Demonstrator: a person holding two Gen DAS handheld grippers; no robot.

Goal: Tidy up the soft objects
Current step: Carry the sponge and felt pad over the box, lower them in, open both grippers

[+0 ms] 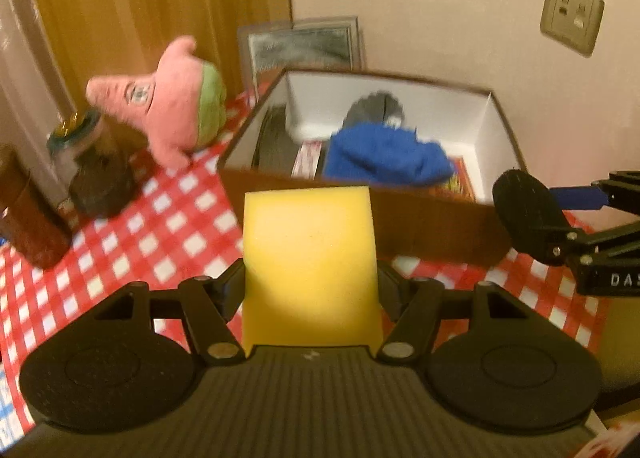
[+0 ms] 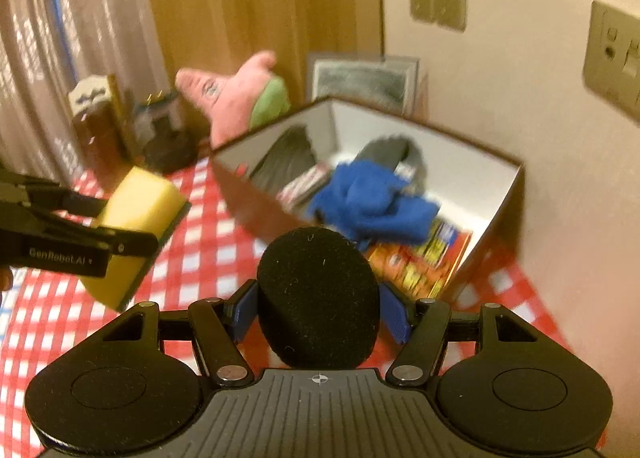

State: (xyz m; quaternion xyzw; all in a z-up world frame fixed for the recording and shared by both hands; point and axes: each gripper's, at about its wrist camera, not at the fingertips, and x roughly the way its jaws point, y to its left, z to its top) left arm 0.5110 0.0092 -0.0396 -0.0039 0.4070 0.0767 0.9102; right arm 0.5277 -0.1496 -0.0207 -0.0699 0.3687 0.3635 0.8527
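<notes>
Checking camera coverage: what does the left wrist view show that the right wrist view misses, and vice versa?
Only the left wrist view shows the yellow sponge face-on between the left hand-held gripper fingers. Only the right wrist view shows the sponge's dark scouring side and a white-topped brown box. Both show the open box, blue cloth and pink starfish plush.

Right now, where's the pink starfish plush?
In both wrist views the pink starfish plush sits on the checked tablecloth, left of the open box, in front of the wooden panel.
</notes>
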